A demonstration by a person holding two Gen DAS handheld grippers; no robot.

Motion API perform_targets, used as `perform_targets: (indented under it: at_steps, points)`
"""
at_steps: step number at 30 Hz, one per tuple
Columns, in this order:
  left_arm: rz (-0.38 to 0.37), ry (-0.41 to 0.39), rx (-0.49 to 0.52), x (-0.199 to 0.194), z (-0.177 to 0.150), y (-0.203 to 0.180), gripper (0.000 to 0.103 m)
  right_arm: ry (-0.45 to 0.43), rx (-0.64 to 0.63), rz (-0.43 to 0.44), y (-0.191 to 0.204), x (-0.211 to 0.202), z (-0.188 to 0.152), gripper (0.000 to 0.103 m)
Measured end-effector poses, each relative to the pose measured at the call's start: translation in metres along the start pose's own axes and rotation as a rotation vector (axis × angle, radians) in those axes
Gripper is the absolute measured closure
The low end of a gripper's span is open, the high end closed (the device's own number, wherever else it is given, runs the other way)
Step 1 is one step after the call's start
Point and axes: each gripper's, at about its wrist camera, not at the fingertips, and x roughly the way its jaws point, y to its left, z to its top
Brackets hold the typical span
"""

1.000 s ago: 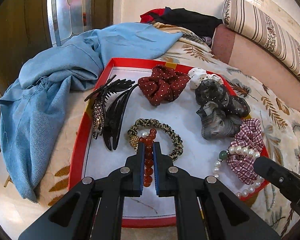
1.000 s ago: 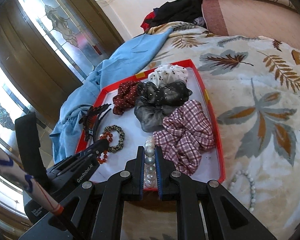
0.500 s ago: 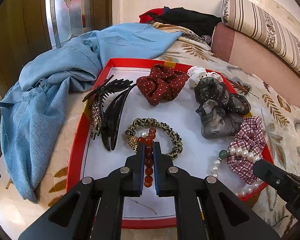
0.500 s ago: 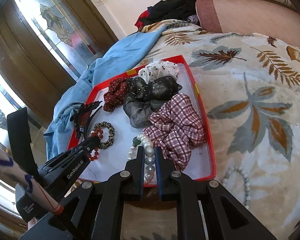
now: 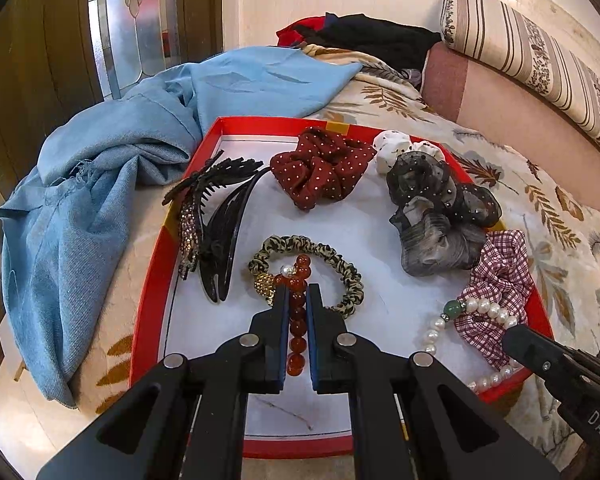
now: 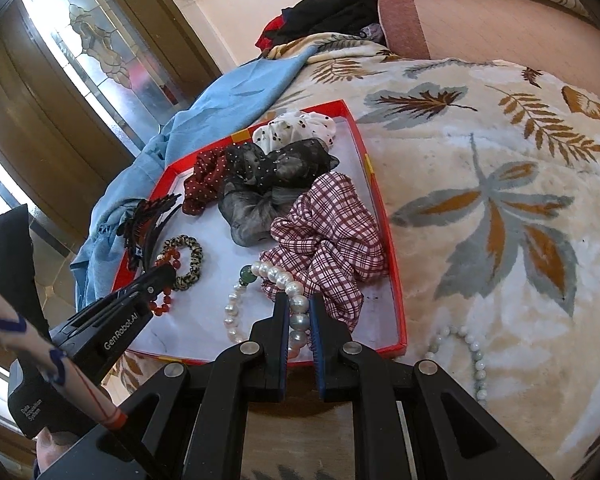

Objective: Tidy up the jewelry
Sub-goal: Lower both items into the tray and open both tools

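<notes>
A red-rimmed tray [image 5: 152, 280] [image 6: 396, 300] with a white floor lies on a leaf-patterned bedspread. My left gripper [image 5: 298, 292] is shut on a red bead bracelet [image 5: 297, 328] [image 6: 162, 306] low over the tray, beside a leopard-print hair tie [image 5: 332, 258] [image 6: 188, 256]. My right gripper [image 6: 299, 300] is shut on a white pearl bracelet [image 6: 260, 276] [image 5: 434, 328] with one green bead, at the tray's near right, touching a plaid scrunchie [image 6: 328, 232] [image 5: 496, 280]. In the left wrist view the right gripper [image 5: 556, 372] shows only from the side.
The tray also holds black hair clips [image 5: 220, 220], a maroon dotted scrunchie [image 5: 320, 172], grey and black scrunchies [image 5: 436, 216] and a white dotted one [image 6: 296, 130]. A pale bead bracelet [image 6: 464, 356] lies on the bedspread right of the tray. Blue cloth [image 5: 100, 180] is heaped at left.
My right gripper has drawn the pearl bracelet a little farther over the tray toward the plaid scrunchie. The left gripper and red bracelet have stayed put.
</notes>
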Motion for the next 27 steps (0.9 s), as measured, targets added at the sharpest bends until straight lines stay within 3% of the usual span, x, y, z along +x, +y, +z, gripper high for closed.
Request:
perform_targets:
  at_steps: [16,22,25,27]
  points:
    - [0.008,-0.002,0.012,0.0019,0.0004,-0.0014,0.095,-0.001,0.002,-0.018,-0.0020,-0.0016,0.0000,0.091]
    - [0.004,-0.005,0.014,0.0013,0.0005,-0.0023,0.086,0.001,0.001,-0.020,-0.0020,-0.0034,-0.0006,0.090]
    - [0.001,-0.005,0.013,0.0004,0.0004,-0.0025,0.082,-0.001,0.001,-0.020,-0.0016,-0.0070,-0.0010,0.082]
    - [-0.001,-0.013,0.011,-0.0013,0.0006,-0.0029,0.067,-0.006,0.003,-0.016,-0.0004,-0.0097,-0.0012,0.076]
